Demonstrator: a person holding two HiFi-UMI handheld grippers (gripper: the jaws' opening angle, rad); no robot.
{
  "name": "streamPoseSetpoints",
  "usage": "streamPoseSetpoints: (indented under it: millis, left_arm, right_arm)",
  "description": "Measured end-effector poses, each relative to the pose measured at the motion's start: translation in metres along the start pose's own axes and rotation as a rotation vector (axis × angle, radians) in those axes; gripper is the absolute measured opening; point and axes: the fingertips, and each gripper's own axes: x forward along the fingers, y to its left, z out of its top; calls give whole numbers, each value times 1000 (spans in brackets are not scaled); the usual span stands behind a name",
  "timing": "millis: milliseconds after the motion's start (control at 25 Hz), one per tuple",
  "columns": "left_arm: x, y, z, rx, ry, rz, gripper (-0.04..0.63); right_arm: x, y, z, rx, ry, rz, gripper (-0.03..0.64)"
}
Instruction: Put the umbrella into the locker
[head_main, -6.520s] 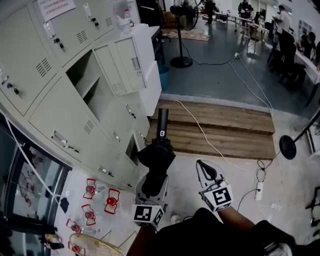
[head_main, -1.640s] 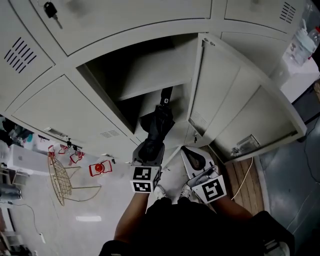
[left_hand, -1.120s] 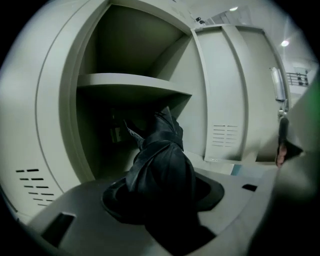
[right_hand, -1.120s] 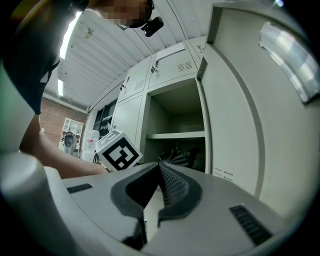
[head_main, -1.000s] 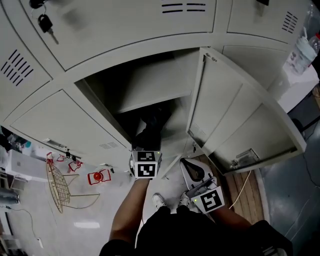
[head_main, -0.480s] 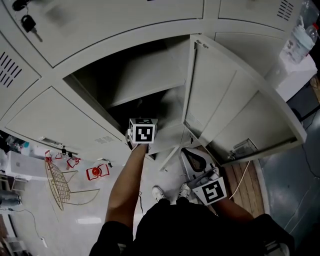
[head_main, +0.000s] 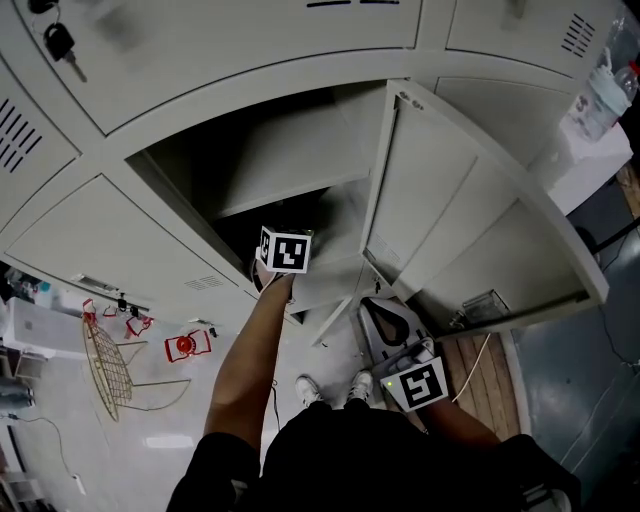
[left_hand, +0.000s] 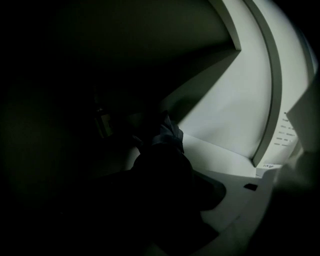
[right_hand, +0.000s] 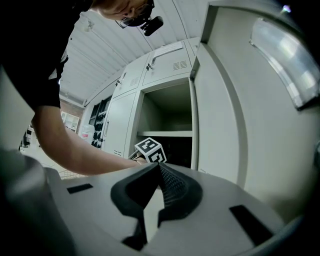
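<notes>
Here, the left gripper (head_main: 283, 250) is reached well into the lower bay of the open locker (head_main: 345, 215), below the shelf (head_main: 290, 165). This lets the umbrella (left_hand: 165, 170) settle on the bay floor instead of dropping from the opening. In the left gripper view the umbrella is a dark folded bundle. It lies between the jaws and runs ahead toward the rear wall, inside the locker. The jaws have just been opening, but the bay is too dark to show whether the pads press on the fabric. Judgement: this is the release step, with withdrawal of the tool to follow.

The left forearm (head_main: 250, 340) is extended nearly straight. The gripper is pitched down into the bay, with its marker cube at the edge of the opening.

The right gripper (right_hand: 159, 167) is held back and level near the person's body. It sits below the open door (head_main: 470, 220), clear of the working path. Its jaws are closed tip to tip with nothing between them.
</notes>
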Motion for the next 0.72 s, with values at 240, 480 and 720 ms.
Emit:
streamPoseSetpoints:
  millis: [240, 480, 720]
  left_arm:
    - [0, 3, 1, 27, -11, 38, 313]
    - [-25, -12, 8, 74, -126, 49, 430]
    - [-89, -38, 19, 112, -274, -10, 382]
  right_arm:
    - [4, 2, 2, 4, -7, 0, 0]
    - [5, 6, 6, -3, -8, -2, 0]
    - [3, 5, 9, -11, -14, -19, 0]
